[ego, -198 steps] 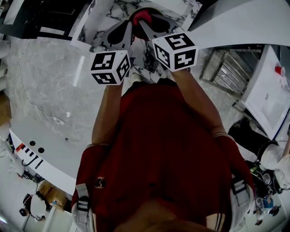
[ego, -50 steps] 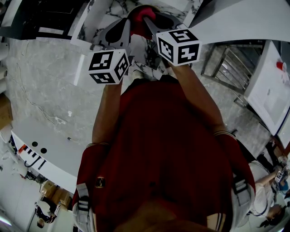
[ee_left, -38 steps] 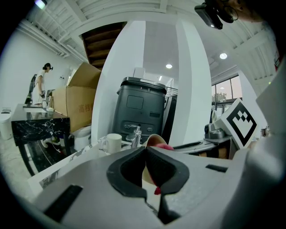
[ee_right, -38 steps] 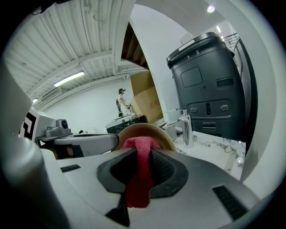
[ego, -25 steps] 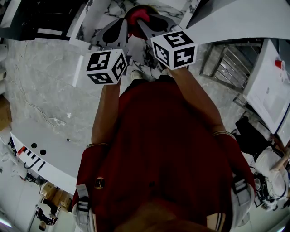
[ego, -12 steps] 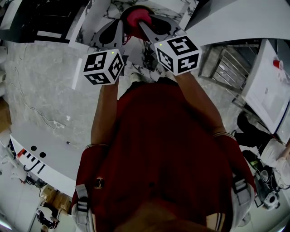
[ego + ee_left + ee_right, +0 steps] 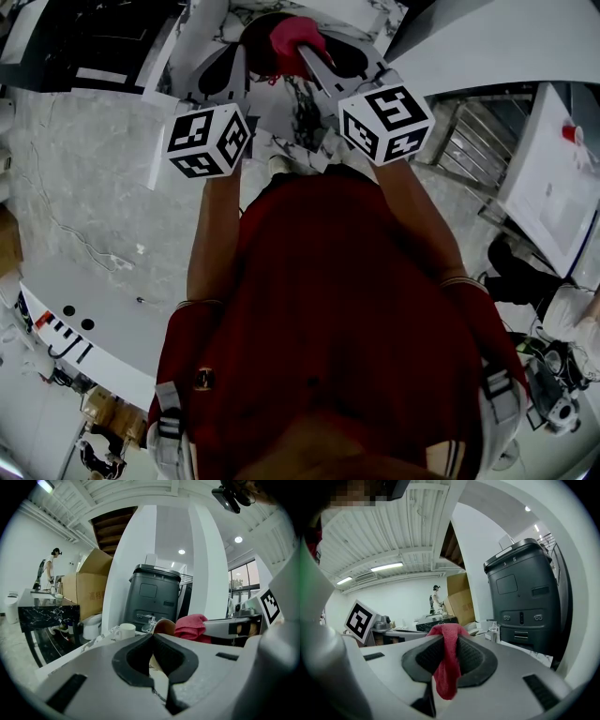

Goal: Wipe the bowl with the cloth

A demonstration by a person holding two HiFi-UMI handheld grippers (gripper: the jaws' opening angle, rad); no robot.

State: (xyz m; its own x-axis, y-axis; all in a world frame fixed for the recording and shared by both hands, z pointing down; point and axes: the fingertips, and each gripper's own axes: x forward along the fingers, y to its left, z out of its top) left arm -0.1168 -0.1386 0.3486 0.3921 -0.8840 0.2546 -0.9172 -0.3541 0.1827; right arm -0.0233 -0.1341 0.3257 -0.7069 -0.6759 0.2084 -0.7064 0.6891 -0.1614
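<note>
**L gripper clamped on bowl rim, R gripper pinching red cloth**

Nearest, head view: the person's red shirt (image 7: 328, 309) fills centre and bottom. Both forearms run up to the marker cubes in the upper third.

L gripper (image 7: 153, 636): jaws pressed together on the rim of the brown bowl (image 7: 163, 626). The bowl wall shows pale in the gap below the tips.

R gripper (image 7: 443, 638): jaws pinching the cloth (image 7: 447, 672). The cloth is red, bunched over the tips, w/ its tail hanging down toward the cam.

In L gripper view the cloth bunch sits just right of the bowl rim, at frame centre-right. Can't tell if they touch. In head view the cloth lies over the dark bowl at top centre, between the two gripper noses.

Edges/room:
- The work goes on over a white veined marble top (image 7: 208, 33) at the top edge of the frame.
- Grey stone floor (image 7: 84, 169) lies open at frame left.
- A white curved counter (image 7: 89, 305) is at lower left, well apart.
- A metal rack (image 7: 469, 141) is at upper right, near the R forearm but apart from it.

Beyond the bowl, L gripper view:
- A white mug (image 7: 124, 631) is left of centre, near the bowl.
- A chrome tap-like fitting (image 7: 148, 619) is behind it.
- A dark grey machine (image 7: 152, 595) blocks the centre background.
- A cardboard box (image 7: 91, 590) and a black marble counter (image 7: 47, 609) are at mid-left.
- A standing person (image 7: 49, 569) is farthest, at the left edge.
</note>
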